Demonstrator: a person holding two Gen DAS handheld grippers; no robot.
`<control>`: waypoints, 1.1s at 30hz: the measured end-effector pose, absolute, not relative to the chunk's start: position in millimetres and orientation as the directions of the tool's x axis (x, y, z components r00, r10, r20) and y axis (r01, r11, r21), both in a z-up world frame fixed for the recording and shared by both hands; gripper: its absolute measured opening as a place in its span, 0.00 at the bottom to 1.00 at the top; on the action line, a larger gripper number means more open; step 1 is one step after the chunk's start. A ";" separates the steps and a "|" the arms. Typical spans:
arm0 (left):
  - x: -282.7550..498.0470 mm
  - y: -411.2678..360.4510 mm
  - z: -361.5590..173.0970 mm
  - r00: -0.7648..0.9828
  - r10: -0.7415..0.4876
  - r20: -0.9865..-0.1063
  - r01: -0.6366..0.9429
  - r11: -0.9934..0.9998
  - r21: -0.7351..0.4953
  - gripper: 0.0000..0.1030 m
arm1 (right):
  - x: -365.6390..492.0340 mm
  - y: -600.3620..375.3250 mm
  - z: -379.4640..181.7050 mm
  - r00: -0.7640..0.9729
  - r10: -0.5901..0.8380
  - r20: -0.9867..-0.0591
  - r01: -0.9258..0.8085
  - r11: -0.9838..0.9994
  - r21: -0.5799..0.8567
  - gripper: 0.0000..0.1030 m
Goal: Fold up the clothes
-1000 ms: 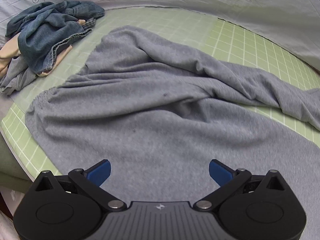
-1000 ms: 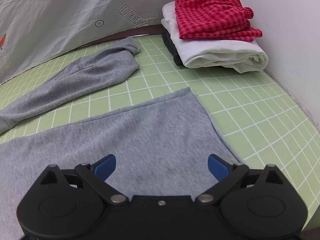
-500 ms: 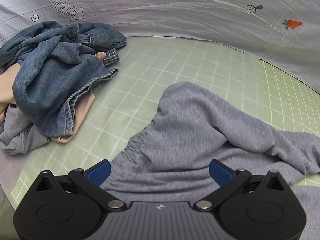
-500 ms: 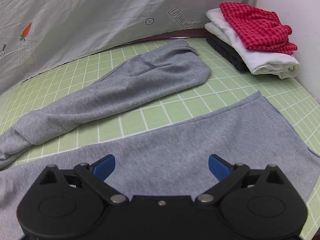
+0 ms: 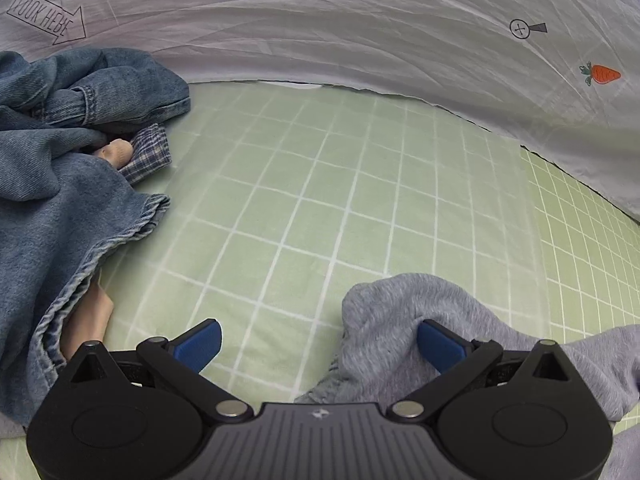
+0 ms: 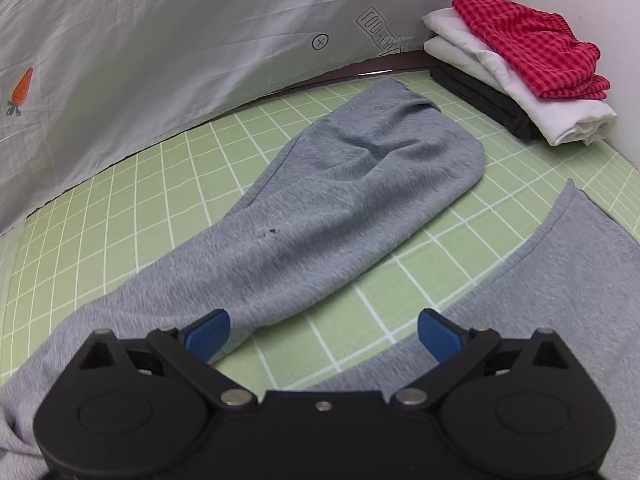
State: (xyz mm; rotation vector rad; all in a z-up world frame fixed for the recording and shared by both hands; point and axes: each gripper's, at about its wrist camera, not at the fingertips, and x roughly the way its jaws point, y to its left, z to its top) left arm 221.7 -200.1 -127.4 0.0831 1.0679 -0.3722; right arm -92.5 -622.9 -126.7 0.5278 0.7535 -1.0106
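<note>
Grey sweatpants (image 6: 320, 208) spread on green mat (image 5: 320, 200): soft, limp, light.

Left gripper (image 5: 318, 346) and right gripper (image 6: 324, 334) wide open, empty; pinch bunched waistband (image 5: 384, 320).

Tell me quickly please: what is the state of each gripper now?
Left gripper: open, holding nothing; the gray sweatpants are bunched at its right finger.
Right gripper: open, holding nothing, above the gray sweatpants.

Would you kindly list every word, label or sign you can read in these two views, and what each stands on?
"LOOK HERE" inside an arrow outline: printed on the wrinkled white backdrop sheet, left wrist view.
The same arrow print: on that sheet in the right wrist view, mirrored and blurred, hardly legible.
Circled cross mark and orange carrot picture: wordless prints.
No garment labels legible.
</note>
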 end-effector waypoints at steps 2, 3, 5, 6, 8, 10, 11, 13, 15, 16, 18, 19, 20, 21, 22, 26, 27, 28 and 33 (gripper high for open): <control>226.1 -201.8 -132.6 0.414 -0.280 -0.866 0.361 0.924 -0.126 1.00 | -91.8 -634.7 -126.3 0.317 -0.555 -0.769 0.911 0.402 0.085 0.98; 226.9 -202.6 -133.7 0.416 -0.285 -0.863 0.365 0.922 -0.128 1.00 | -92.9 -642.3 -126.5 0.311 -0.558 -0.769 0.924 0.368 0.107 0.98; 228.4 -204.3 -136.0 0.420 -0.296 -0.858 0.375 0.917 -0.133 0.99 | -94.3 -654.3 -127.5 0.296 -0.565 -0.770 0.941 0.313 0.131 0.98; 229.5 -205.0 -136.9 0.421 -0.302 -0.855 0.377 0.916 -0.137 0.98 | -94.8 -660.8 -128.6 0.289 -0.568 -0.770 0.947 0.290 0.141 0.96; 233.1 -204.9 -137.5 0.415 -0.314 -0.854 0.367 0.917 -0.159 0.95 | -93.3 -672.9 -132.7 0.276 -0.564 -0.778 0.952 0.269 0.143 0.89; 234.9 -205.9 -135.6 0.413 -0.326 -0.850 0.365 0.915 -0.173 0.90 | -91.0 -684.5 -137.3 0.265 -0.558 -0.786 0.956 0.257 0.140 0.78; 235.1 -207.3 -134.8 0.413 -0.329 -0.849 0.372 0.912 -0.173 0.88 | -89.7 -689.7 -139.4 0.263 -0.555 -0.789 0.957 0.252 0.142 0.72; 235.3 -210.4 -133.2 0.412 -0.336 -0.847 0.386 0.906 -0.172 0.82 | -87.6 -698.9 -142.3 0.260 -0.555 -0.790 0.960 0.238 0.149 0.68; 234.3 -215.1 -132.2 0.407 -0.338 -0.848 0.403 0.900 -0.166 0.77 | -85.3 -706.8 -142.5 0.249 -0.568 -0.785 0.964 0.224 0.144 0.66; 233.9 -217.7 -131.7 0.406 -0.333 -0.851 0.406 0.900 -0.159 0.76 | -83.9 -710.7 -142.4 0.238 -0.573 -0.784 0.967 0.217 0.135 0.65; 233.4 -222.4 -130.6 0.407 -0.322 -0.855 0.410 0.901 -0.144 0.75 | -81.9 -718.0 -143.6 0.200 -0.589 -0.783 0.975 0.197 0.101 0.65; 233.3 -224.2 -130.0 0.407 -0.320 -0.856 0.412 0.900 -0.140 0.75 | -81.8 -721.3 -144.4 0.183 -0.595 -0.782 0.978 0.189 0.085 0.66; 233.3 -225.9 -129.4 0.407 -0.318 -0.856 0.416 0.899 -0.136 0.75 | -81.9 -724.1 -145.2 0.170 -0.601 -0.781 0.981 0.182 0.074 0.68; 233.5 -227.5 -129.0 0.406 -0.316 -0.858 0.419 0.898 -0.133 0.75 | -82.8 -727.6 -145.9 0.165 -0.606 -0.778 0.982 0.179 0.069 0.69; 233.5 -229.0 -128.8 0.404 -0.312 -0.860 0.422 0.898 -0.128 0.75 | -84.1 -730.8 -146.2 0.168 -0.608 -0.776 0.981 0.179 0.072 0.69; 232.8 -234.9 -129.1 0.405 -0.295 -0.865 0.427 0.898 -0.106 0.69 | -87.0 -737.8 -144.8 0.197 -0.615 -0.764 0.976 0.199 0.091 0.54; 231.3 -236.8 -128.6 0.416 -0.283 -0.864 0.425 0.901 -0.091 0.61 | -87.4 -738.6 -144.2 0.202 -0.615 -0.762 0.974 0.209 0.090 0.36; 229.8 -238.5 -127.7 0.428 -0.272 -0.862 0.423 0.903 -0.076 0.42 | -87.5 -739.2 -143.5 0.207 -0.615 -0.761 0.972 0.220 0.086 0.27; 222.5 -242.5 -117.9 0.491 -0.223 -0.842 0.425 0.905 0.008 0.10 | -97.5 -733.0 -131.8 0.215 -0.658 -0.721 0.970 0.229 0.081 0.02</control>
